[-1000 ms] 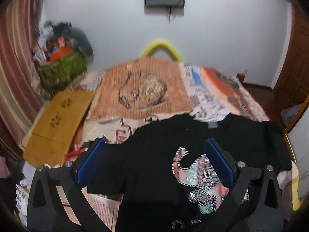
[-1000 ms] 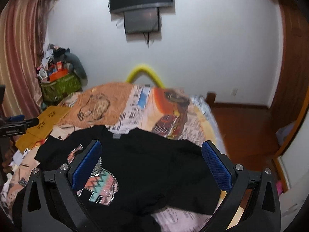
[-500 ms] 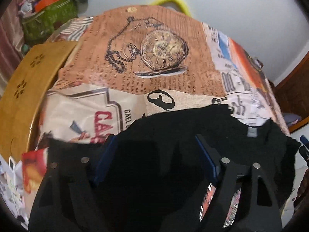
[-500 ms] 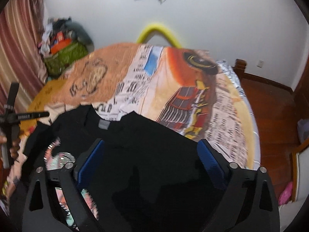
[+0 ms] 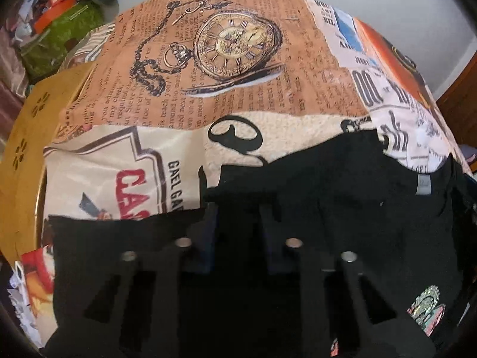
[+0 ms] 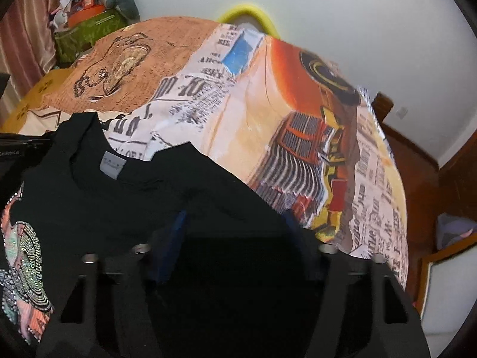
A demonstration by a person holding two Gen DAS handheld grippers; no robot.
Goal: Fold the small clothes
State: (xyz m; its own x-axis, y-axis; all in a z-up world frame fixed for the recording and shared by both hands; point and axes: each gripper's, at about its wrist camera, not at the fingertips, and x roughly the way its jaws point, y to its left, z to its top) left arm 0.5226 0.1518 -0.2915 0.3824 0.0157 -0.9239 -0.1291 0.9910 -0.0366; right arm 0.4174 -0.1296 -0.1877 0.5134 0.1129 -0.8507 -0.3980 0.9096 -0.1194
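A black T-shirt point(image 5: 357, 203) with a sequin elephant print point(image 5: 426, 307) lies flat on the printed bedspread point(image 5: 232, 89). My left gripper point(image 5: 238, 223) is down on the shirt's left shoulder and sleeve; its blue pads stand close together with black cloth between them, but the dark blur hides whether they pinch it. In the right wrist view the shirt point(image 6: 119, 208) shows its grey neck label point(image 6: 112, 165). My right gripper point(image 6: 235, 226) is open, its fingers wide apart over the right shoulder and sleeve.
A yellow wooden board point(image 5: 26, 137) lies at the bed's left edge. A green bag with clutter point(image 5: 62, 29) stands at the back left. A wooden floor point(image 6: 417, 173) lies beyond the bed's right edge. A yellow hoop point(image 6: 247, 15) is behind the bed.
Both grippers have dropped down and forward onto the shirt's shoulders. The left jaws have narrowed from wide open to close together. The right jaws stay wide.
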